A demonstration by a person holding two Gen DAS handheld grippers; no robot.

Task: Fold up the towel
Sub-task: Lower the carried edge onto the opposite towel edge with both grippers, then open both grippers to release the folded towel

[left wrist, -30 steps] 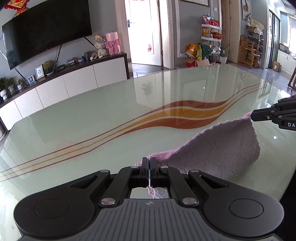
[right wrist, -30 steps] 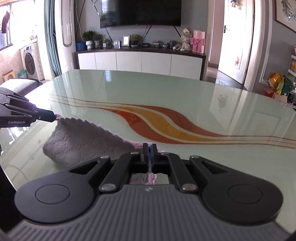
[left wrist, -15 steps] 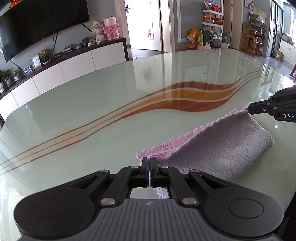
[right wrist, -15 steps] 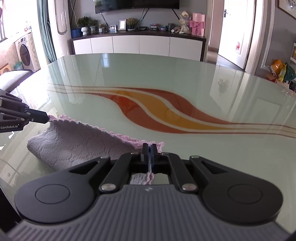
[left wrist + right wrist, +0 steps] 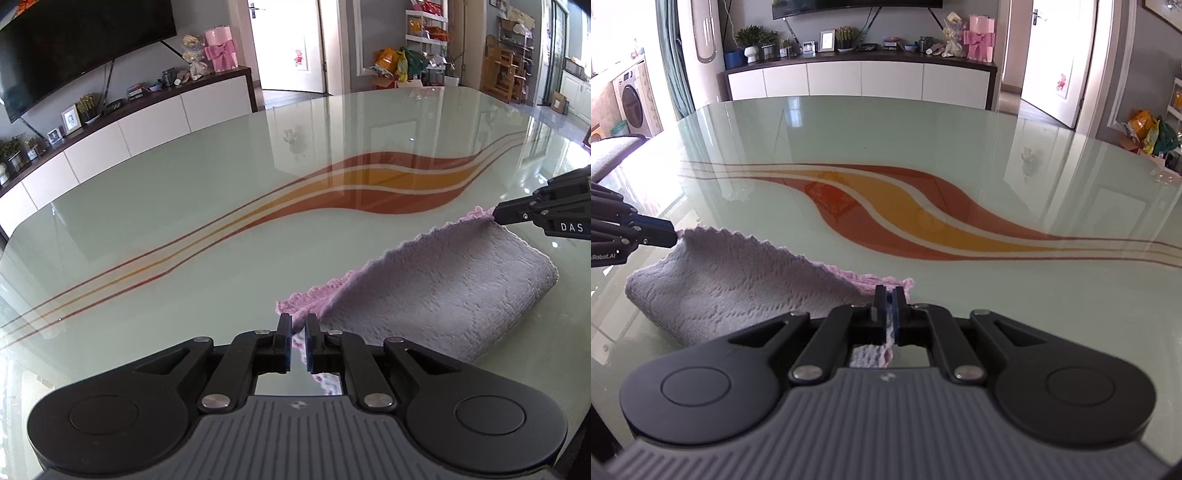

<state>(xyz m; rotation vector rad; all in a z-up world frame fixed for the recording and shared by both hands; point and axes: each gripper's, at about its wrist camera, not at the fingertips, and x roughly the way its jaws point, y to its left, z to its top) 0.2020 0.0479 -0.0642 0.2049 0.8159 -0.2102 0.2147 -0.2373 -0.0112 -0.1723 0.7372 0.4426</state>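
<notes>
A lilac-grey towel (image 5: 436, 291) with a pink scalloped edge lies folded over on the glass table (image 5: 184, 206), its fold toward me. My left gripper (image 5: 297, 332) has its jaws a small gap apart at the towel's near corner, no cloth pinched between them. My right gripper (image 5: 889, 306) is shut on the other corner of the towel (image 5: 746, 280), cloth showing between the fingers. Each gripper shows in the other's view: the right (image 5: 496, 214) at the towel's far corner, the left (image 5: 674, 236) likewise.
The glass table has a red and orange wave pattern (image 5: 905, 218). A white sideboard (image 5: 860, 79) with ornaments stands beyond the table, a TV above it. A chair (image 5: 609, 151) sits at the left edge of the right wrist view.
Both grippers moved forward and down, laying the lifted towel edge onto the table in a fold. The left gripper's jaws have opened slightly and let the corner go.
</notes>
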